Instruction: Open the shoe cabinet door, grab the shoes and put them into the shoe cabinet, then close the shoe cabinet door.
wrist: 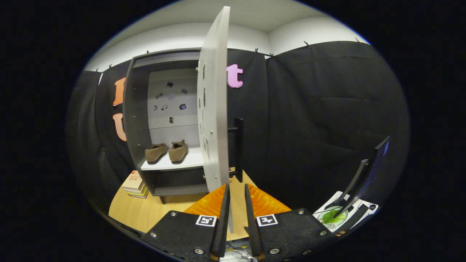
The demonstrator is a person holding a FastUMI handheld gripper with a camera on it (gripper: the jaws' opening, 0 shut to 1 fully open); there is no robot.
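The two brown shoes (166, 151) already sit side by side on the white shelf (189, 162) inside the shoe cabinet (136, 120). So I think only closing is left. The cabinet door (213, 109) stands wide open, edge-on, just ahead of the gripper (236, 193). Its fingers are a little apart and hold nothing. The dark door handle (238, 145) sits just behind the door. Some books (135, 183) lie on the worktop (145, 213) beside the cabinet, out of the door's way.

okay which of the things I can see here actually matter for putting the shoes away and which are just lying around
Job: shoe cabinet; its open door, edge-on just ahead of the gripper; two brown shoes on the shelf.
Lying about: stacked books beside the cabinet; tablet stand.
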